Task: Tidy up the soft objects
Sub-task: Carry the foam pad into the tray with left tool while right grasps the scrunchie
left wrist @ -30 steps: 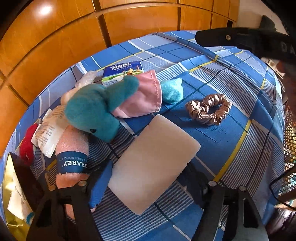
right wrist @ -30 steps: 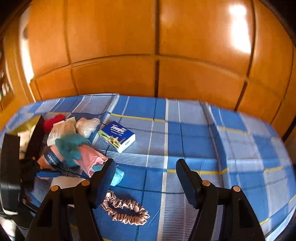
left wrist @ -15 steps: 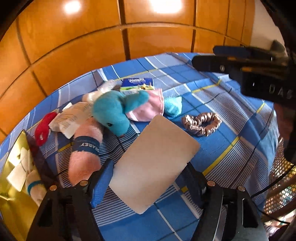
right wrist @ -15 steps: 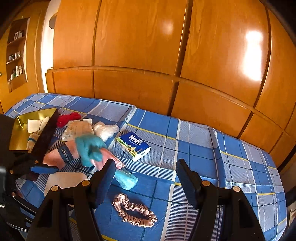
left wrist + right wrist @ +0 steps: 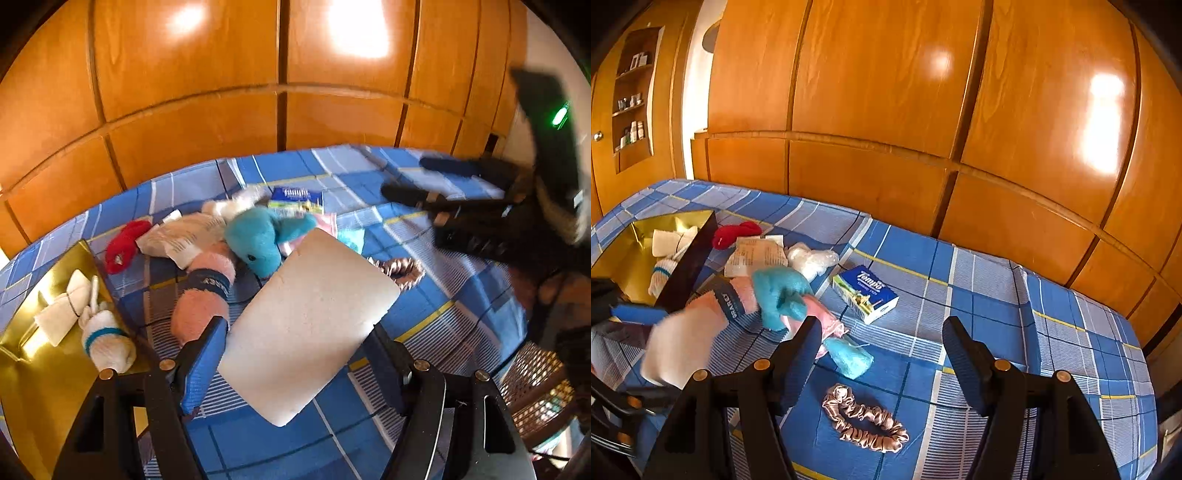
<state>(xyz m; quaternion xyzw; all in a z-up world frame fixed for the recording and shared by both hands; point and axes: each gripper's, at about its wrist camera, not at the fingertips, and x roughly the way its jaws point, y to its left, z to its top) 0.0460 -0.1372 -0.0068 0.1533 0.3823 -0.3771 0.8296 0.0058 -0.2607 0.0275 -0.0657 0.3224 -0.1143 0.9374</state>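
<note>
My left gripper (image 5: 295, 354) is shut on a white foam sponge pad (image 5: 306, 328) and holds it above the blue checked bedspread (image 5: 424, 295); the pad also shows blurred in the right wrist view (image 5: 679, 339). My right gripper (image 5: 882, 350) is open and empty above the bedspread. A gold box (image 5: 40, 369) at the left holds white socks (image 5: 107, 339). Loose on the cloth lie a teal plush (image 5: 255, 236), a pink rolled dishcloth (image 5: 203, 295), a red item (image 5: 123, 245), a pink cloth (image 5: 820, 317), a teal puff (image 5: 849, 356) and a satin scrunchie (image 5: 864, 419).
A tissue pack (image 5: 866, 293), a paper packet (image 5: 753, 256) and a clear plastic bundle (image 5: 809, 258) lie among the soft things. Wooden wardrobe panels (image 5: 886, 110) stand behind the bed. A wicker chair (image 5: 535, 391) is at the right edge.
My left gripper has lifted the sponge pad off the bedspread and pulled back, so the gold box has come into view. My right gripper has risen and swung left.
</note>
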